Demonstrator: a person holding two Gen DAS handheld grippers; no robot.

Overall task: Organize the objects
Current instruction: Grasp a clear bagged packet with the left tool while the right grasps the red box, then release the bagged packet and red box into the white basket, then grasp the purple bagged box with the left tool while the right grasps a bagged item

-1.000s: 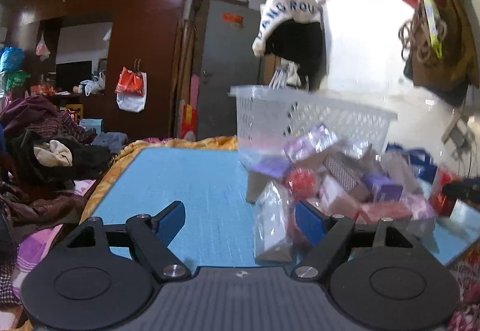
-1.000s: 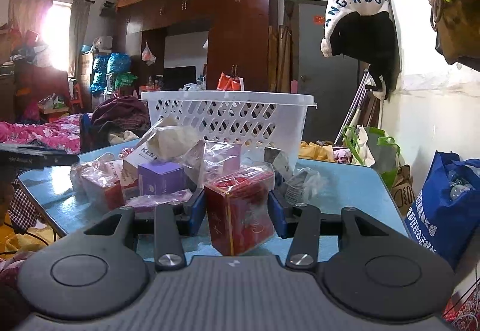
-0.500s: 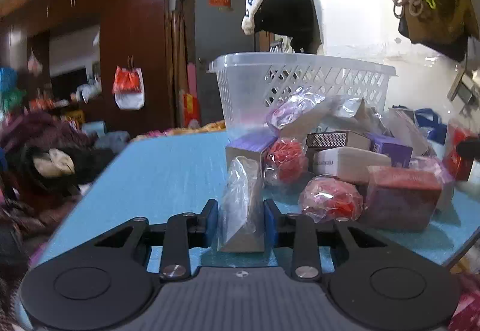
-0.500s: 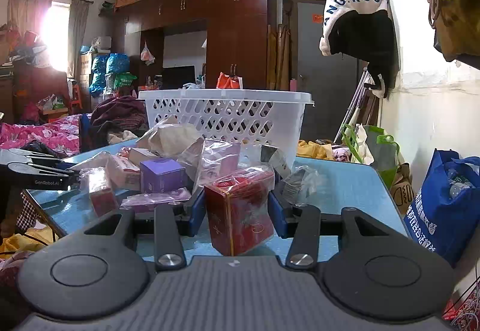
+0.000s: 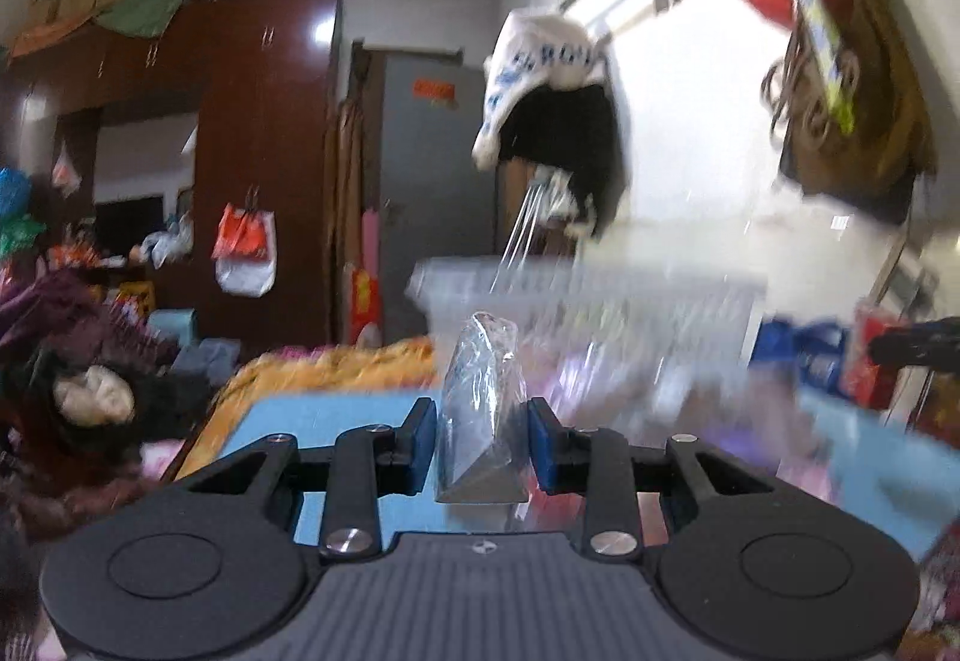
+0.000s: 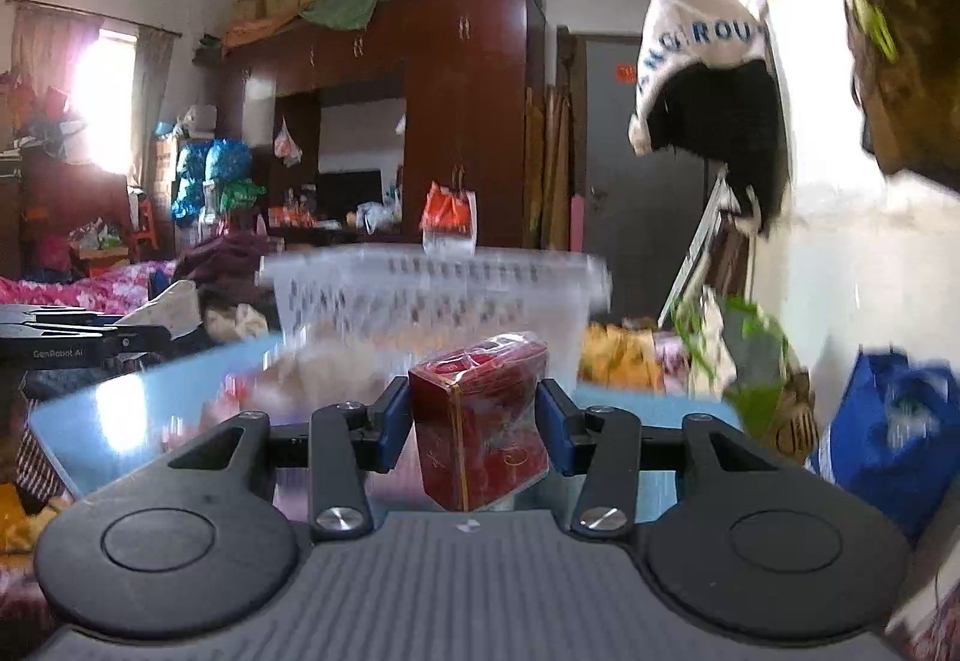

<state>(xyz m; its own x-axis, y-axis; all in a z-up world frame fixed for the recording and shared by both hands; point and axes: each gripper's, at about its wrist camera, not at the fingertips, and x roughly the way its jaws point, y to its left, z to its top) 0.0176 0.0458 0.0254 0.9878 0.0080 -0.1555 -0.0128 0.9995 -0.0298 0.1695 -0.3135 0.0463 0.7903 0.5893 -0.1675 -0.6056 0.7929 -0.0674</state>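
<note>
Both lifted: left gripper (image 5: 483, 436) pinching clear-wrapped packet (image 5: 485, 409), right gripper (image 6: 474, 424) red box (image 6: 483, 421)

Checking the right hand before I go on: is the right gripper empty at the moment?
No, the right gripper is shut on a red box wrapped in clear plastic.

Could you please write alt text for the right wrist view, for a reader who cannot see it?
The right gripper clamps a plastic-wrapped dark red box above a light blue table. Behind it, motion-blurred, stands a white perforated plastic basket, with a dark wooden wardrobe beyond.
</note>
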